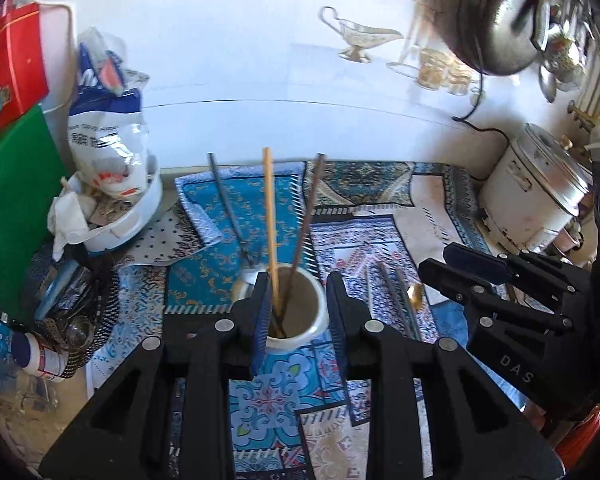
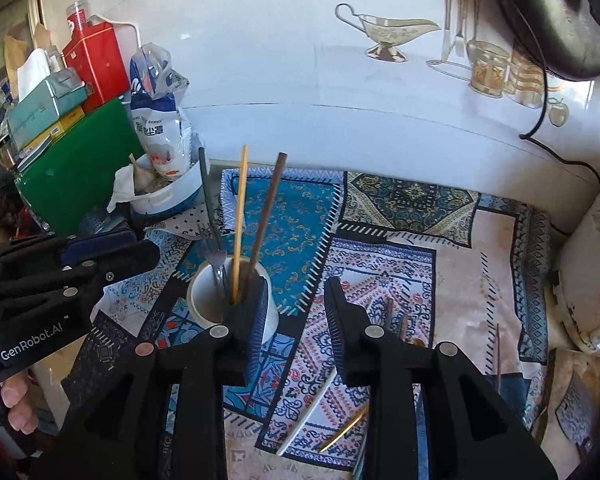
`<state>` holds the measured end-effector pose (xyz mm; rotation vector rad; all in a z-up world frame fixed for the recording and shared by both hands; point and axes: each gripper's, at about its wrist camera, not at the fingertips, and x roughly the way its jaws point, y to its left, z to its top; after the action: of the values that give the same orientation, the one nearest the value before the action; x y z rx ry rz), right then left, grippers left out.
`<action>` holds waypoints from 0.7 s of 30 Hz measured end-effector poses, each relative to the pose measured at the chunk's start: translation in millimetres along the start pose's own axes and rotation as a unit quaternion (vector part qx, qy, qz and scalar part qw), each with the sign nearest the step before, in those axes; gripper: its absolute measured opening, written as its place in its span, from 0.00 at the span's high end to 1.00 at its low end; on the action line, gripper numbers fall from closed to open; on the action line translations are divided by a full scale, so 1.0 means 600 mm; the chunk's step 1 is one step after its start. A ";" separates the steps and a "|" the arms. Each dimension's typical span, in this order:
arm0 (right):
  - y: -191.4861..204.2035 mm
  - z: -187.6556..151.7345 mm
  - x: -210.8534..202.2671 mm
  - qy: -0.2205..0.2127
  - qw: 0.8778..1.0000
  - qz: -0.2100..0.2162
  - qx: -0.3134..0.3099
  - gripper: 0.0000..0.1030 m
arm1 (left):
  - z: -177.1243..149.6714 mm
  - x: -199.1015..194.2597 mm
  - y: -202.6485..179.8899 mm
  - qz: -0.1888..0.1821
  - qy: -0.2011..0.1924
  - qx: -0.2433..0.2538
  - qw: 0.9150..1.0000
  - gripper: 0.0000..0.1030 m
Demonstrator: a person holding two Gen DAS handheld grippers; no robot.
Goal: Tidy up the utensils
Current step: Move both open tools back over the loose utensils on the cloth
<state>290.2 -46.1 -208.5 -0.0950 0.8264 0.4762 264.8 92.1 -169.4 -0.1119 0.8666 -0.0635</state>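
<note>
The bench (image 2: 452,288), draped in patterned cloth, carries everything you work with, so that loose pieces lie flat and within reach.

One white cup (image 1: 300,312) stands upright near the middle. It serves as the holder, its mouth facing up to take handles dropped in from above.

Your left tongs (image 1: 298,312) hang over the cup with jaws apart and nothing between the pads. In the left wrist view the cup shows through the gap, but from the right wrist view these tongs sit to the left of it, apart.

Your right tongs (image 2: 296,312) are likewise parted and empty, just right of the cup.

Three long utensils stand in the cup, leaning on its rim because the cup is shorter than they are: one dark fork (image 2: 212,216), prongs down at the left; one pale chopstick (image 2: 241,216); one brown chopstick (image 2: 266,220).

Still to be gathered, lying flat on the cloth right of the cup: one gold spoon (image 1: 415,294) beside a few grey metal pieces (image 1: 392,300), too overlapped to count.
</note>
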 end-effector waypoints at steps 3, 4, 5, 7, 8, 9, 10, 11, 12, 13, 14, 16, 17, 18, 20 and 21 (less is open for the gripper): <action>-0.028 -0.014 -0.010 0.006 1.000 -0.017 0.014 0.74 | -0.004 0.014 -0.030 -0.016 0.009 0.014 1.000 0.73; -0.038 -0.020 -0.012 0.008 1.000 -0.022 0.020 0.74 | -0.006 0.020 -0.040 -0.021 0.014 0.018 1.000 0.73; -0.050 -0.026 -0.014 0.012 0.999 -0.029 0.025 0.74 | -0.008 0.027 -0.052 -0.027 0.019 0.023 0.999 0.73; -0.070 -0.038 -0.018 0.017 0.998 -0.043 0.034 0.74 | -0.013 0.042 -0.072 -0.037 0.031 0.030 0.998 0.73; -0.082 -0.045 -0.019 0.021 0.998 -0.048 0.041 0.74 | -0.016 0.052 -0.082 -0.041 0.038 0.033 0.998 0.73; -0.094 -0.052 -0.020 0.025 0.997 -0.052 0.047 0.74 | -0.019 0.061 -0.092 -0.045 0.045 0.037 0.997 0.73; -0.105 -0.059 -0.021 0.029 0.997 -0.056 0.053 0.74 | -0.021 0.069 -0.100 -0.048 0.051 0.041 0.997 0.73; -0.117 -0.066 -0.020 0.035 0.996 -0.060 0.059 0.74 | -0.024 0.078 -0.110 -0.050 0.058 0.046 0.996 0.73; -0.126 -0.072 -0.020 0.040 0.995 -0.063 0.064 0.74 | -0.028 0.086 -0.118 -0.052 0.064 0.049 0.995 0.73; -0.136 -0.079 -0.018 0.047 0.994 -0.067 0.068 0.74 | -0.031 0.095 -0.126 -0.054 0.072 0.053 0.994 0.73; -0.144 -0.086 -0.015 0.054 0.994 -0.069 0.071 0.74 | -0.035 0.104 -0.133 -0.055 0.080 0.056 0.994 0.73; -0.160 -0.100 -0.009 0.069 0.992 -0.074 0.078 0.74 | -0.043 0.123 -0.143 -0.058 0.097 0.057 0.992 0.73; -0.168 -0.107 -0.004 0.078 0.991 -0.075 0.081 0.74 | -0.047 0.132 -0.149 -0.059 0.105 0.057 0.991 0.73; -0.175 -0.115 0.002 0.087 0.990 -0.076 0.085 0.74 | -0.051 0.142 -0.152 -0.060 0.114 0.056 0.990 0.73; -0.188 -0.129 0.014 0.105 0.987 -0.077 0.094 0.74 | -0.061 0.161 -0.158 -0.062 0.129 0.054 0.988 0.73; -0.195 -0.136 0.018 0.112 0.986 -0.076 0.097 0.74 | -0.066 0.173 -0.160 -0.065 0.139 0.053 0.987 0.73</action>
<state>292.5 -167.7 -283.8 -0.0316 1.0732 0.2418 300.7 -16.7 -261.1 -0.0610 1.1318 -0.2508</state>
